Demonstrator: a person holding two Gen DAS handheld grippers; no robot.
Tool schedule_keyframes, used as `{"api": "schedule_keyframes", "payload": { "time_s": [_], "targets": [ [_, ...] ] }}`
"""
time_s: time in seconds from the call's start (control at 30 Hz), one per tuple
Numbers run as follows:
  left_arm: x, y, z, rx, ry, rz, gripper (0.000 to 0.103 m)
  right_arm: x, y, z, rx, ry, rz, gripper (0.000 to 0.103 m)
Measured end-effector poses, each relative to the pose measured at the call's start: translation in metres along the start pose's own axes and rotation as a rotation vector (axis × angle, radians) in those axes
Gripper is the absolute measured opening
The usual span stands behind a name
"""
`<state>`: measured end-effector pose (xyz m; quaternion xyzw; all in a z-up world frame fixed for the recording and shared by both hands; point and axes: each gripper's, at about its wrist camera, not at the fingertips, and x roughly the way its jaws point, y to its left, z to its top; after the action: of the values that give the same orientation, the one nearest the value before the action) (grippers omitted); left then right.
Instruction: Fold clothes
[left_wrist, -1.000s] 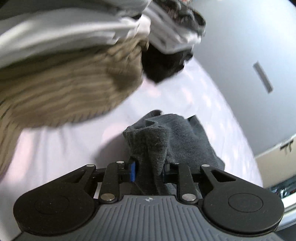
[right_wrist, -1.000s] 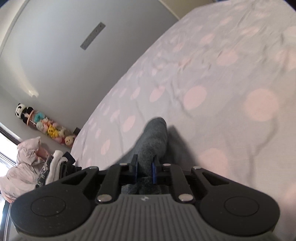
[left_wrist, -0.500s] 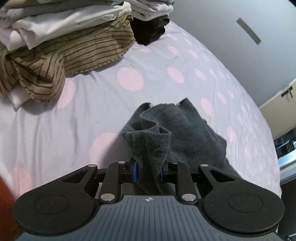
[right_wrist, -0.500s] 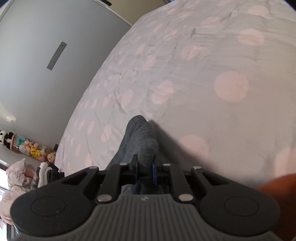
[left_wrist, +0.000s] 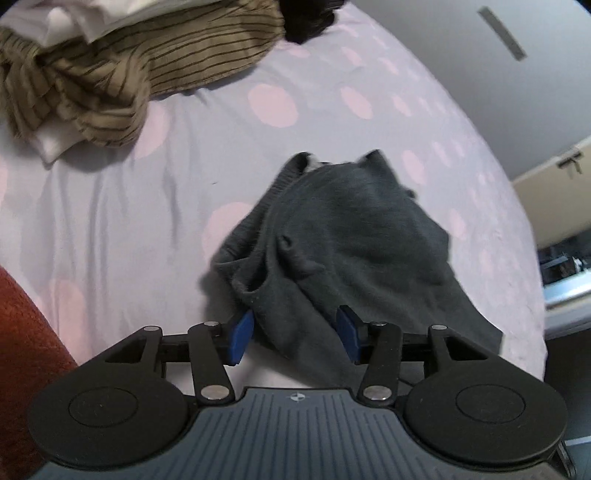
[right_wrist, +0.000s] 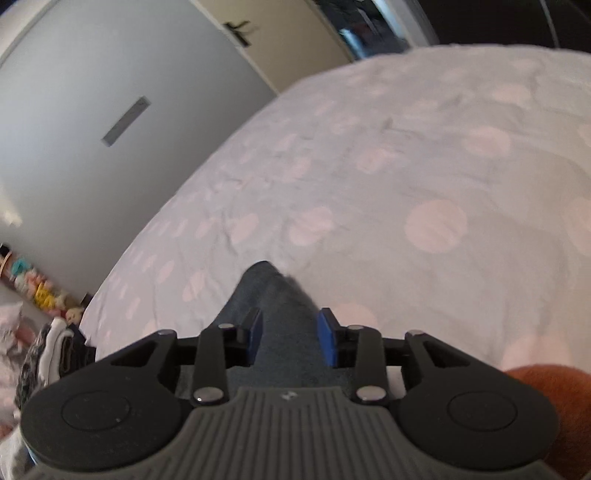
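A: Where is the dark grey knitted garment (left_wrist: 354, 240) lying?

B: On the bed with the pale lilac sheet dotted in pink (left_wrist: 147, 206), bunched in a loose heap just ahead of the left tool (left_wrist: 295, 334). That tool's blue pads are spread apart with the near edge of the knit between them, and nothing looks pinched. In the right wrist view a narrow grey tongue of the same cloth runs forward between the pads of the right tool (right_wrist: 290, 341), which also stand apart from the cloth on both sides, so I read both tools as released.

A: How will the garment handle?

B: Soft and limp, I judge. It slumps into rolls and gathers rather than holding a line, and the fuzzy knit should give the pads good friction. It looks light, but it will stretch and sag if lifted by one point.

A: So where should one take hold?

B: At a firmer edge, such as a ribbed hem or the opening at the far end, with one tool at each corner so the cloth hangs evenly. A pinch in the loose middle would only gather more folds.

A: Anything nearby?

B: A stack of folded clothes with a tan shirt striped in dark lines (left_wrist: 140, 70) sits well apart, at the far left of the bed.
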<state>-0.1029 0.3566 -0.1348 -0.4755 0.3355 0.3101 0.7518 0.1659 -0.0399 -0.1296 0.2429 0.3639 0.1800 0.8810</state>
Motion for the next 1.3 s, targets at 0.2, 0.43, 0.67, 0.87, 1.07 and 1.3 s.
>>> {"api": "schedule_keyframes", "payload": {
  "time_s": [0.2,0.43,0.67,0.87,1.07,1.3],
  "targets": [
    [-0.021,-0.02,0.006,0.158,-0.128,-0.104,0.061,0.004,0.034,-0.016,-0.237,-0.034,0.015,0.038],
    [0.009,-0.046,0.062,0.289,-0.197,-0.17,0.073,0.016,0.061,-0.033,-0.416,-0.025,0.053,0.037],
    [0.068,-0.045,0.104,0.291,-0.178,-0.251,0.078,0.04,0.06,-0.038,-0.344,0.047,0.143,0.037],
    [0.106,-0.036,0.106,0.26,-0.081,-0.273,0.032,0.063,0.058,-0.04,-0.283,0.106,0.125,0.038],
    [0.086,-0.041,0.093,0.322,-0.198,-0.212,0.003,0.072,0.058,-0.041,-0.25,0.12,0.118,0.037],
    [0.098,-0.041,0.086,0.38,-0.204,-0.068,0.004,0.072,0.057,-0.04,-0.237,0.115,0.103,0.037]
  ]
}}
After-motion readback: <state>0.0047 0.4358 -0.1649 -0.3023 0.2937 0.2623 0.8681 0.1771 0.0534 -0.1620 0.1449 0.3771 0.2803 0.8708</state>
